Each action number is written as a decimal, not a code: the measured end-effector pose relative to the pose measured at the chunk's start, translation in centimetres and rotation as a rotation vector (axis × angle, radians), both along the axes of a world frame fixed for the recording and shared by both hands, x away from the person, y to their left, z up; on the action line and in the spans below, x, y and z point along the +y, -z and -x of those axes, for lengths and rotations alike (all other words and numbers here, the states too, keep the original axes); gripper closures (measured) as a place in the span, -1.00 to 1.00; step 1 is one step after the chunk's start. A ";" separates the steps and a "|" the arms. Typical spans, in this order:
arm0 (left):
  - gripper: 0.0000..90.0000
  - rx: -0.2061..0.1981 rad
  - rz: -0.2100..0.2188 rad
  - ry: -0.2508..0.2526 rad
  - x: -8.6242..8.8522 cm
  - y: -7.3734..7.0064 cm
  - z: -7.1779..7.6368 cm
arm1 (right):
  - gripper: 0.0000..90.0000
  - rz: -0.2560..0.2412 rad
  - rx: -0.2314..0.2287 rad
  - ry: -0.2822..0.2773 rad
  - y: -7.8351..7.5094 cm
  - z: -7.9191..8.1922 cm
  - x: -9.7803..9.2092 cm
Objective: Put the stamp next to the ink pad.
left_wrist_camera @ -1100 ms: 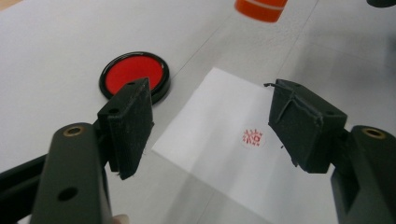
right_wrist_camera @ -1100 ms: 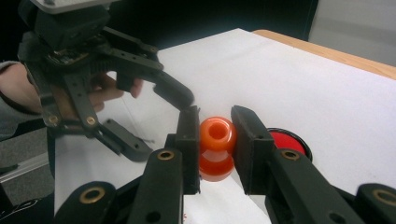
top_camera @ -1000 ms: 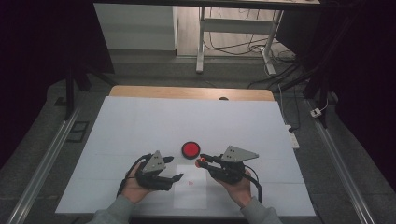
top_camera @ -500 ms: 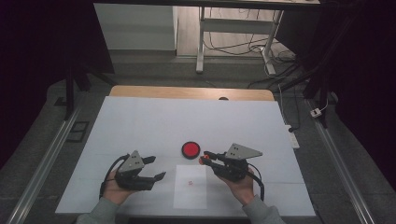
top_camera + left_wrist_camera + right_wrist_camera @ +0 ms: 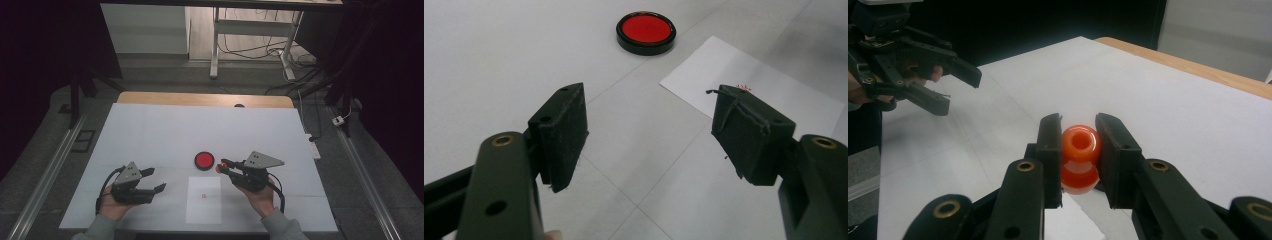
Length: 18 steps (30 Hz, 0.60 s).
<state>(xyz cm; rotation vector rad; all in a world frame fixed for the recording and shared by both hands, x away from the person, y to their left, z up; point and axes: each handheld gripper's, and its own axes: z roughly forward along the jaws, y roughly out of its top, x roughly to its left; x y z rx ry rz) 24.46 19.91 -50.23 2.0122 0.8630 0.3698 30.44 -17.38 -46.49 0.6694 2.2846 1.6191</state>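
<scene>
I have the orange stamp (image 5: 1079, 157) pinched between the jaws of my right gripper (image 5: 226, 166), its long axis upright, the hollow top toward the camera and the flared base hanging just above the white table (image 5: 150, 130). The round red ink pad (image 5: 204, 160) lies just beside it on the left in the high view, much nearer this hand than the other. The white paper sheet (image 5: 204, 200), with its small red mark, lies nearer me, below the pad. My left gripper (image 5: 150, 181) hovers well apart, jaws spread and holding nothing (it seems idle). I judge the next move a short sideways shift and a straight press down.
</scene>
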 end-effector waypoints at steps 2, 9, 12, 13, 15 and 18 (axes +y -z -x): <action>-0.33 -0.001 0.002 -0.003 0.1 0.0 0.0 | 0.61 0.002 -0.003 0.004 0.0 -0.2 -0.1; -0.33 0.005 -0.006 -0.011 0.3 0.3 -0.2 | 0.61 0.012 0.001 0.033 0.1 -1.0 -0.5; -0.33 0.006 -0.005 -0.015 0.3 0.3 -0.2 | 0.61 0.026 0.001 0.049 0.1 -1.6 -0.7; -0.33 0.006 -0.005 -0.016 0.4 0.3 -0.2 | 0.61 0.032 0.002 0.056 0.2 -1.8 -0.7; -0.33 0.007 -0.004 -0.019 0.4 0.4 -0.1 | 0.61 0.046 0.002 0.069 0.3 -2.3 -0.8; -0.33 0.008 -0.008 -0.018 0.4 0.4 -0.1 | 0.61 0.058 0.008 0.087 0.6 -3.1 -0.9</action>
